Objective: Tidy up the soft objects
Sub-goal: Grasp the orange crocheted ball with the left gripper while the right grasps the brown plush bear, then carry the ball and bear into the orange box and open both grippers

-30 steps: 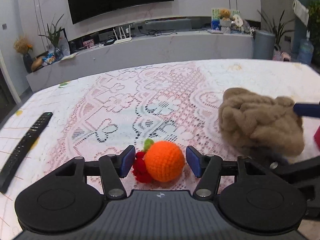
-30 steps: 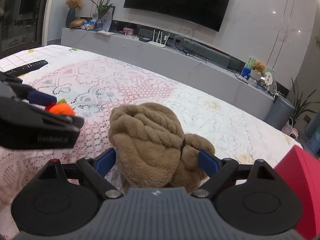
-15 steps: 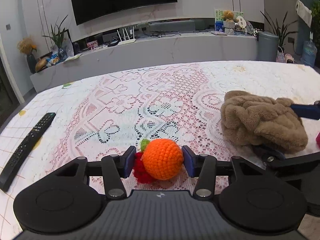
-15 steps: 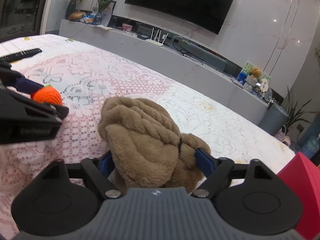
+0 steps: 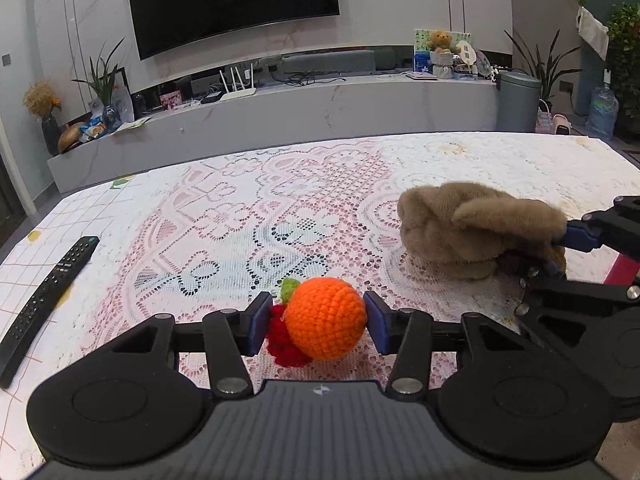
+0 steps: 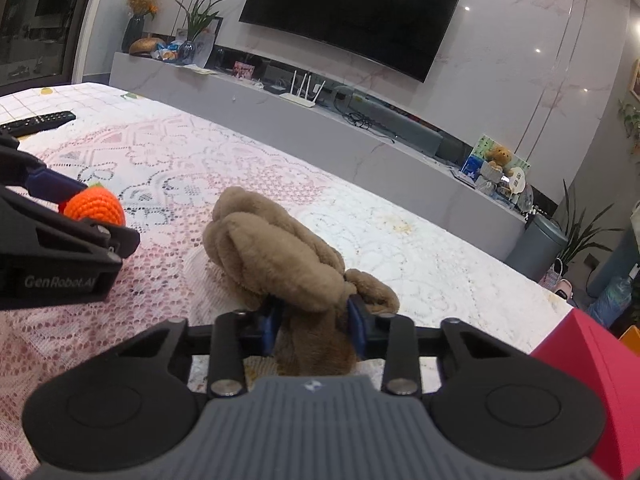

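The left gripper point(image 5: 316, 326) clamps the crocheted orange point(image 5: 325, 317) between its blue pads, at six o'clock on the lace tablecloth point(image 5: 280, 208). At three o'clock from it, the right gripper point(image 6: 314, 322) is closing, its pads squeezing the brown plush toy point(image 6: 276, 256). A remote control point(image 5: 44, 300) lies at nine o'clock.

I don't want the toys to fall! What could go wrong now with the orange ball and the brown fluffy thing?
The left gripper holds the crocheted orange by its round sides, so it might squirt out when lifted. Its red knitted piece hangs loose and could snag the lace tablecloth. The right gripper, its jaws closing, pinches only the near end of the brown plush, so the rest may sag or slip free.
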A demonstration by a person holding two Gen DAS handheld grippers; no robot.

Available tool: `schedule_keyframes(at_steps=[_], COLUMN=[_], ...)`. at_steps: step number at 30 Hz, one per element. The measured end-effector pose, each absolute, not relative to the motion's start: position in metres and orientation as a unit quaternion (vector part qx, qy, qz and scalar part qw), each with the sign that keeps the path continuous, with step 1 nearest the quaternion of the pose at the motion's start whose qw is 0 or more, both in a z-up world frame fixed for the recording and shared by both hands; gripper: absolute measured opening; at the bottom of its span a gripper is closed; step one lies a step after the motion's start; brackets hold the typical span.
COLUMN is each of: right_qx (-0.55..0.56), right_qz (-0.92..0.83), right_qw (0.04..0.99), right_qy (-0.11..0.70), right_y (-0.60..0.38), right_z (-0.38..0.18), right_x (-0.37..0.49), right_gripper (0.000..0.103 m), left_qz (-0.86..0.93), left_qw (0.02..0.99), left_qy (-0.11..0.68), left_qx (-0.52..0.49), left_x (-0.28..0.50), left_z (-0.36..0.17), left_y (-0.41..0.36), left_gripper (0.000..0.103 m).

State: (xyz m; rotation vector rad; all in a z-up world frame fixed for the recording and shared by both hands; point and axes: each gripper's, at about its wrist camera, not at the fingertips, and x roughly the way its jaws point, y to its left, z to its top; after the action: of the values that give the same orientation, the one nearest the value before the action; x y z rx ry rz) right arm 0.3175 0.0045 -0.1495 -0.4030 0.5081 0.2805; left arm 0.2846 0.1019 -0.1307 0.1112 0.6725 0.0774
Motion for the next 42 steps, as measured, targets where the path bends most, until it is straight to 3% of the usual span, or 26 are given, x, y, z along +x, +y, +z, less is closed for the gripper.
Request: schedule_keyframes(at_steps=[4,21,26,42], right_qx=[-0.174,-0.117,-0.101,-0.003], right_qz=[0.129,0.158,0.17,0.2], right_qw=[0.946,0.948,0.946,0.933], right_qy=[0.241,0.25,0.258,0.299], right_y=[-0.002,-0.007,-0.011,-0.053], right_z=[-0.143,-0.101,-0.086,-0.051], right_x=[0.317,0.28,0.262,0.159], right_gripper=[0.025,0.022,0.022,0.023], left_qz=[0.036,0.03,0.038,0.065], left_qw=[0.944,0.95,0.961,0.96], left_qy=[0.323,0.308,0.27,0.253], left_qx=[0.056,0.042,0.032,-0.096], left_x=[0.283,0.258,0.238,0.17], left_z=[-0.129,-0.101,-0.08,-0.059], left_y=[0.101,0.097,0.099,0.133], left_gripper=[0.056,0.056,0.056,0.056])
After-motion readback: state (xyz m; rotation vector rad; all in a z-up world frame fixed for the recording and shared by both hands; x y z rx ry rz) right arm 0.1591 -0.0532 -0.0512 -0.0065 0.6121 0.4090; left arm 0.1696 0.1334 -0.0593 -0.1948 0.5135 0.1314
